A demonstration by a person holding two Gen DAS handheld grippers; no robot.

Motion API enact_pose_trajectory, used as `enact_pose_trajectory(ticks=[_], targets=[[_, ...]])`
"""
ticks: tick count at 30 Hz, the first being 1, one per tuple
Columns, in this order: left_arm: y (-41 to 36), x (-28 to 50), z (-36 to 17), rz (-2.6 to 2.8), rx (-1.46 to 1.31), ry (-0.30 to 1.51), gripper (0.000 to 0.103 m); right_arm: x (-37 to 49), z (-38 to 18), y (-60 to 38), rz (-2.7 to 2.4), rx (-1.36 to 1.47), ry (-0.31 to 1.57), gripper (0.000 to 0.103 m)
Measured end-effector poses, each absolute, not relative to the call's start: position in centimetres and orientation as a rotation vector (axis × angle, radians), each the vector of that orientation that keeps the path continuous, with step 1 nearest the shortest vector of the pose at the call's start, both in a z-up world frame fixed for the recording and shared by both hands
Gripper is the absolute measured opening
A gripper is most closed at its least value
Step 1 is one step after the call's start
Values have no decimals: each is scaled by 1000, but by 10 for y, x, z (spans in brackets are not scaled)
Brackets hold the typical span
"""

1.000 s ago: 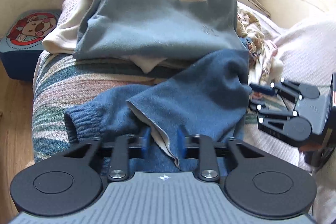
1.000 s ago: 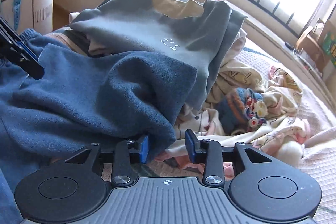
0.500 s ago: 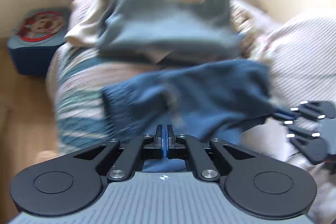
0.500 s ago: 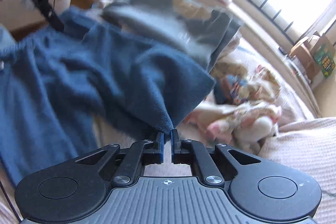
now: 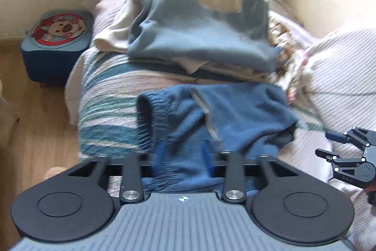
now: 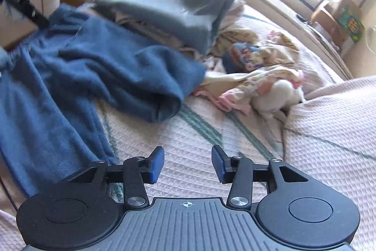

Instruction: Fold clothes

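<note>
Dark blue fleece pants [image 5: 235,114] lie folded over on the striped bed cover [image 5: 105,105], elastic waistband to the left. My left gripper [image 5: 183,152] hovers at their near edge; its jaws are opening, with cloth lying between the blue pads but not pinched. In the right wrist view the pants [image 6: 105,67] spread out at left. My right gripper [image 6: 188,164] is also opening, over bare cover with nothing between its fingers. It also shows at the right edge of the left view, right gripper [image 5: 345,149]. A folded grey-blue sweater [image 5: 199,32] tops a pile behind.
Crumpled patterned clothes [image 6: 258,62] lie right of the pile. A blue stool with a cartoon dog [image 5: 56,39] stands on the wooden floor [image 5: 35,121] left of the bed. A raised hump of cover [image 6: 329,121] is at right, with cardboard boxes [image 6: 340,18] on the sill.
Both grippers were shut on the blue pants' edge half a second ago; now their jaws are apart and drawn back. The pants have dropped flat onto the bed, folded.
</note>
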State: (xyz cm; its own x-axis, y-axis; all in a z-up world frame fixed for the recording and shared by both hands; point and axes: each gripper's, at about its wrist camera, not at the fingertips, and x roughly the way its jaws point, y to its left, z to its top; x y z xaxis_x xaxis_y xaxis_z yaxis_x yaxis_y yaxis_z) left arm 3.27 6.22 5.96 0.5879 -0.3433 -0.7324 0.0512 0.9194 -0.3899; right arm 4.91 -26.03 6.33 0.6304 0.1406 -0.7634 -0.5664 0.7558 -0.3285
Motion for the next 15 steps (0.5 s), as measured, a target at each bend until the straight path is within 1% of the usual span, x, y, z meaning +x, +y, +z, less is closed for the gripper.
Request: enact_pose_trajectory(ticks=[1,3,5,8,9,11,15], targets=[[60,35,60,-245,-351,915,46,50,70,-265,421,-557,782,45],[55,40,61,-261,-357,910,51,57,82,-273,407,-440,754,44],[49,48,59,-268,-363,914,51,74,90,-279,398,-295,737,44],[40,60,52,-286,-375,934,51,110,88,-277,382,-119,751,44],[36,64,50,-292,-374,944,49,121,84,-274,379,-97,759,43],[32,68,45,-288,-366,966,45,135,74,-265,391,-96,798,36],[30,68,36,-314,-396,984,41,128,61,-250,504,-198,847,34]])
